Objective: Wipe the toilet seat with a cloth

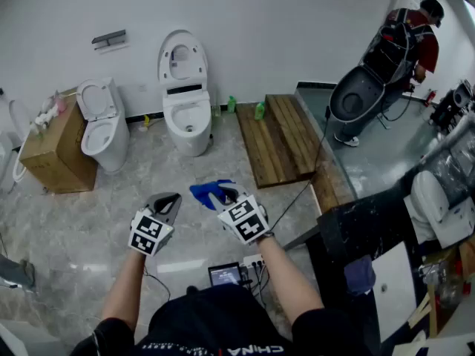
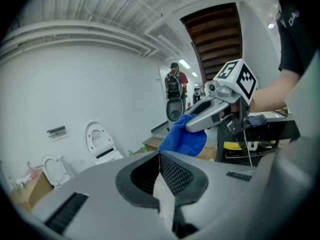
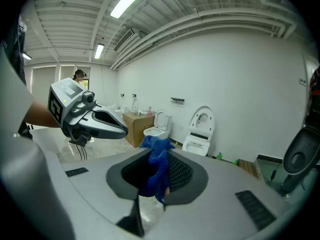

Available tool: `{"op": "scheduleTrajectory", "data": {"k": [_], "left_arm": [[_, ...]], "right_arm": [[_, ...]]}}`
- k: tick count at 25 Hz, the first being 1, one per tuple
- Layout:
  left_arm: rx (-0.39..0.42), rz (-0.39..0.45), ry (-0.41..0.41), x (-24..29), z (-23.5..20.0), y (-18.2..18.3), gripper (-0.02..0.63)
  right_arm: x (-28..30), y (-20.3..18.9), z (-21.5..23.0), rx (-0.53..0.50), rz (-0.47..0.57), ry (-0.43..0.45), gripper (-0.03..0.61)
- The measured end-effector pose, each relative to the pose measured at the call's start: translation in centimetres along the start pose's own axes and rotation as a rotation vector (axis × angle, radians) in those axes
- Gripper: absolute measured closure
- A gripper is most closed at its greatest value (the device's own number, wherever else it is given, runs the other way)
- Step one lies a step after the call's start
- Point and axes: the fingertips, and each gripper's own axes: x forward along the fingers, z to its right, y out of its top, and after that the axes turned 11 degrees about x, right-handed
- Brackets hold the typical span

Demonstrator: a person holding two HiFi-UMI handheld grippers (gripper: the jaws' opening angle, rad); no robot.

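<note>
While your R gripper (image 1: 224, 196) pinches the blue cloth (image 1: 205, 191) & L gripper (image 1: 171, 199) is closed, empty, lid-up toilet (image 1: 187, 116) stands upper centre, wood platform (image 1: 278, 139) beside.

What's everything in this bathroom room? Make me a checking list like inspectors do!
Surface: grey marbled floor.
Job's things: blue cloth, held up off the floor; small white toilet and taller white toilet at the wall, lids up, not reached yet.
Clutter: cardboard box with small bottles on top; green bottles by the wall; wooden platform.
Grippers: left gripper jaws shut, empty; right gripper jaws shut on the blue cloth.
Cables: black cable crossing the platform; white power strip near the wearer.
Surroundings: white wall; another person at the back beside a dark toilet.
</note>
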Motion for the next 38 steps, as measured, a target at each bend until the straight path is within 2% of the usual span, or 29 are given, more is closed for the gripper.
{"op": "scheduleTrajectory", "data": {"k": [4,26,38], "left_arm": [[-0.025,0.014,-0.001,0.1,-0.6,0.1,0.601],[0.001,-0.011,-0.033,0.9,1.0,-0.5,0.601],[-0.008,-0.016,-0.014,3.4,2.0,0.7,0.601]], "right_arm": [[0.5,0.4,0.2,0.025,0.02,0.009,0.509],[0.7,-0.2,0.2,0.076,0.011,0.054,0.509],[-1.0,-0.4,3.5,0.09,0.074,0.042,0.509]]}}
